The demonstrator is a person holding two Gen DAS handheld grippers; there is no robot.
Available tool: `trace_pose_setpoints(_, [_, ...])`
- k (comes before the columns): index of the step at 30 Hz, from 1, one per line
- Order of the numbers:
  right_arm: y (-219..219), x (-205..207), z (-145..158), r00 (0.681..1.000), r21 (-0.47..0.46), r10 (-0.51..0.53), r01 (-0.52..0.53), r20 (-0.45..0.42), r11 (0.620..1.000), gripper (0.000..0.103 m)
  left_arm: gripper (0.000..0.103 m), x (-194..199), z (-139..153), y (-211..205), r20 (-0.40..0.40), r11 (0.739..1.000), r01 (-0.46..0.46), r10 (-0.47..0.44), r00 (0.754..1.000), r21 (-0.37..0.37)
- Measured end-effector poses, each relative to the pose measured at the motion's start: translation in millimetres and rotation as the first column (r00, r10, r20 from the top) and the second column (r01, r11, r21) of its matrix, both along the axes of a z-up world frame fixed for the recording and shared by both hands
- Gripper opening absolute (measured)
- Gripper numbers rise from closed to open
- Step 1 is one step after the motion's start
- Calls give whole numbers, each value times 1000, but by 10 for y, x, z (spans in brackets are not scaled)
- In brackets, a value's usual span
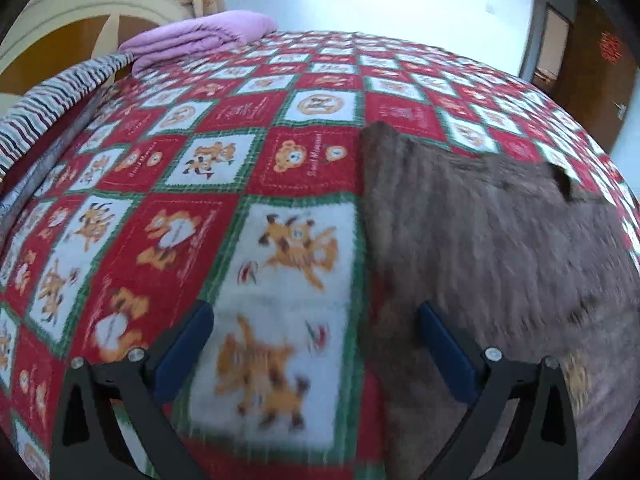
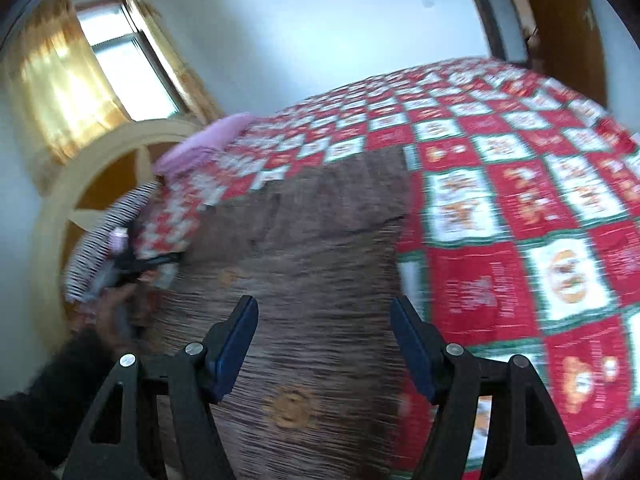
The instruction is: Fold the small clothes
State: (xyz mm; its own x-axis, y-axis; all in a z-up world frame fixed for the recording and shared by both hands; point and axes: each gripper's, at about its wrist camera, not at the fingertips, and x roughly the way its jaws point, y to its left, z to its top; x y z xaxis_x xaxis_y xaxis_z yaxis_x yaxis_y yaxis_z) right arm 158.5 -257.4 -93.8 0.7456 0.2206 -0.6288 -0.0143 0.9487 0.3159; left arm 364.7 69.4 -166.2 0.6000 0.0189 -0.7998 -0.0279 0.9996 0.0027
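A brown ribbed garment with small orange patches lies flat on the bed's red, white and green patterned blanket. My left gripper is open and empty, low over the garment's left edge, its right finger above the cloth and its left finger above the blanket. In the right wrist view the garment fills the middle. My right gripper is open and empty above it. The left gripper and the hand holding it show blurred at the garment's left side.
A folded purple blanket lies at the far corner of the bed beside a striped pillow and a cream headboard. A curtained window is behind it. A wooden door stands at the right.
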Motion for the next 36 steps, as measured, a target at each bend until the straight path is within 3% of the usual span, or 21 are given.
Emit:
trace_pose_setpoints(7, [-12,-194,-41,1000,16,-9,9,1,1000,69,103,-699,370,-322,117,989,105,-118,986,108])
trace_pose_setpoints(16, [225,-454,-151,1000,2,15,-15,-10,1000,69,103,-1326,610,-493,168,990,123,-132,977,66])
trace_pose_setpoints(22, [324,-600,-202,999,0,26,-26,-26,1000,69,103,-1542,647,-484,170,992,127,-129,977,24])
trace_pose_setpoints(36, [570,-764,-310,996,-18,64,-65,-62,998,69,103,-1928,636,-478,170,987,158,-160,972,27])
